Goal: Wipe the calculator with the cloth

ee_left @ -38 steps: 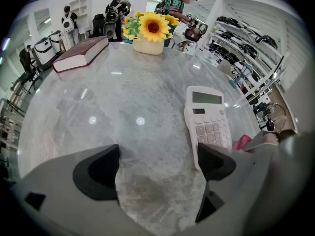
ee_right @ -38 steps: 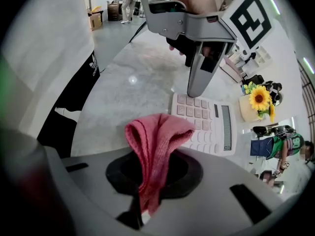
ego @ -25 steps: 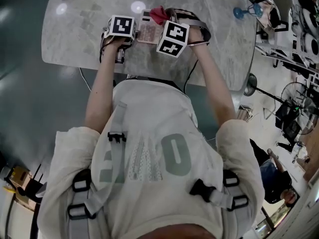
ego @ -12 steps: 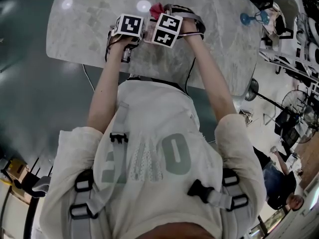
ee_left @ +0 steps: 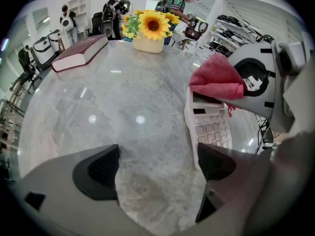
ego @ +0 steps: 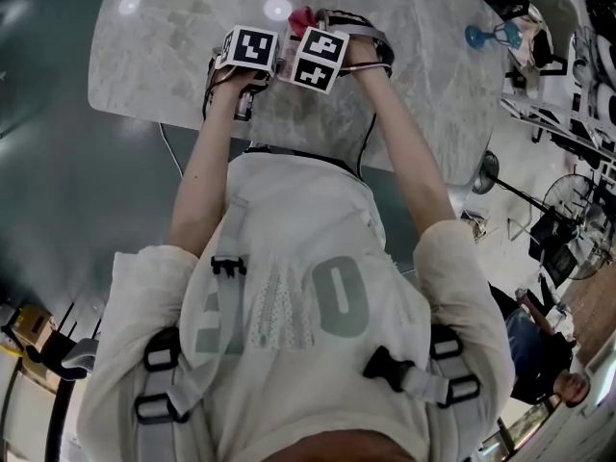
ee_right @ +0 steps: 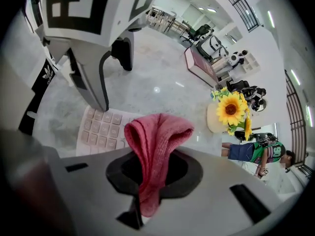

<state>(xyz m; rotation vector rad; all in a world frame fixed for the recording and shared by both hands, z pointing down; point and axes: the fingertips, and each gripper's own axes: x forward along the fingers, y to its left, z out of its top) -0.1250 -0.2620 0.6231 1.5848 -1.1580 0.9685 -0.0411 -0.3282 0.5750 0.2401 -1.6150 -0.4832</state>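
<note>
A white calculator lies flat on the marble table; its keys also show in the right gripper view. My right gripper is shut on a folded red cloth, which hangs over the calculator's display end. My left gripper is open just left of the calculator, with bare table between its pads; its right pad sits at the calculator's near left corner. In the head view both marker cubes are close together, the cloth peeks out above them, and the calculator is hidden.
A dark red book and a sunflower vase stand at the table's far side. A small blue object sits at the table's right end. The table's near edge runs just below the grippers. People and shelves stand beyond.
Since a second ago both grippers have drawn closer together, and the right one has shifted left over the calculator with the cloth. Almost nothing moved in the last half second.
</note>
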